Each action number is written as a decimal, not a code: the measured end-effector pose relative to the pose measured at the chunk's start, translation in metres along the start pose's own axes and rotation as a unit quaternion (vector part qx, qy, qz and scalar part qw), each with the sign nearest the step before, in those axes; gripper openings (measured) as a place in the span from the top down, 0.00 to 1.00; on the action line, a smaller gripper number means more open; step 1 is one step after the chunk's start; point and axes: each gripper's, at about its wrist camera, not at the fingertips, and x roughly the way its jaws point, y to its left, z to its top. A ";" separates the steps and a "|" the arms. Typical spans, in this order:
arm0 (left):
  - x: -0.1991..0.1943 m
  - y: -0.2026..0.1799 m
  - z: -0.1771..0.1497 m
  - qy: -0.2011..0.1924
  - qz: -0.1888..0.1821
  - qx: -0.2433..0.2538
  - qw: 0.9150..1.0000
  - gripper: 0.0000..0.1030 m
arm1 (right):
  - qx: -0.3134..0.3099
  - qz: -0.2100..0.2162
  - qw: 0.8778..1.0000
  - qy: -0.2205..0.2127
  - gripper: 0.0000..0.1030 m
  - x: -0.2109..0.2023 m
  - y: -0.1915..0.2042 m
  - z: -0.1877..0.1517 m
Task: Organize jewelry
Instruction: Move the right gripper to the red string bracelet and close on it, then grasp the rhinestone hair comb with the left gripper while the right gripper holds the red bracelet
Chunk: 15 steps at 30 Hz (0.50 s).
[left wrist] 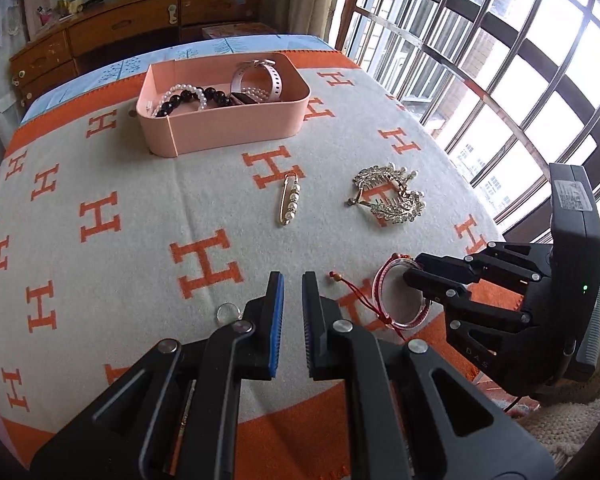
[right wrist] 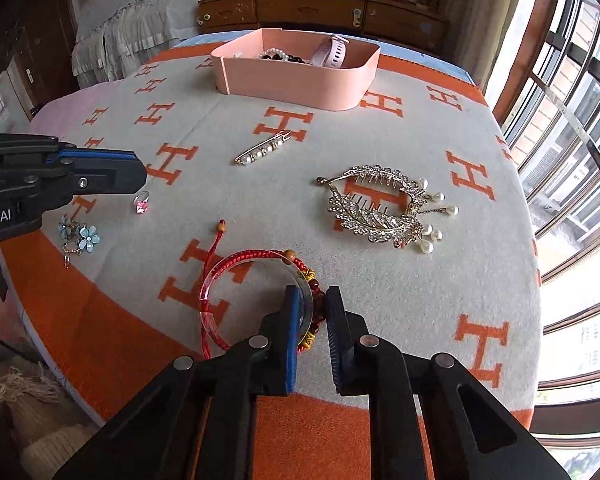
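While left gripper [left wrist: 293, 300] hangs closed, right gripper [right wrist: 312, 312] pinches bangle [right wrist: 220, 280].

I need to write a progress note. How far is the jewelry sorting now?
Done: bead bracelets and a watch lie in the pink box. In hand: the right gripper is closed on the red cord bracelet. Left: pearl pin, leaf hair comb, pink ring, flower earrings.
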 end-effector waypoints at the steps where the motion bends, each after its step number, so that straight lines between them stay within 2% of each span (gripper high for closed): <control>1: 0.002 -0.005 0.005 0.000 -0.004 0.007 1.000 0.93 | 0.009 -0.002 1.000 0.000 0.88 -0.002 -0.006 -0.002; 4: 0.011 -0.024 0.019 0.000 -0.026 0.032 0.999 0.93 | 0.053 -0.005 0.999 -0.002 0.88 -0.008 -0.031 -0.009; 7: 0.026 -0.045 0.032 0.009 -0.064 0.060 0.996 0.93 | 0.094 -0.013 0.995 -0.005 0.88 -0.016 -0.059 -0.019; 10: 0.043 -0.064 0.043 0.032 -0.110 0.095 0.989 0.93 | 0.119 -0.020 0.993 -0.010 0.88 -0.024 -0.078 -0.028; 12: 0.052 -0.075 0.047 0.044 -0.119 0.126 0.984 0.93 | 0.130 -0.019 0.991 -0.012 0.88 -0.027 -0.085 -0.034; 13: 0.055 -0.080 0.049 0.048 -0.112 0.143 0.982 0.88 | 0.134 -0.018 0.991 -0.013 0.88 -0.027 -0.088 -0.037; 14: 0.058 -0.085 0.050 0.052 -0.100 0.159 0.981 0.68 | 0.138 -0.016 0.990 -0.012 0.88 -0.028 -0.090 -0.039; 15: 0.059 -0.088 0.050 0.052 -0.095 0.173 0.979 0.54 | 0.141 -0.014 0.990 -0.012 0.88 -0.027 -0.092 -0.043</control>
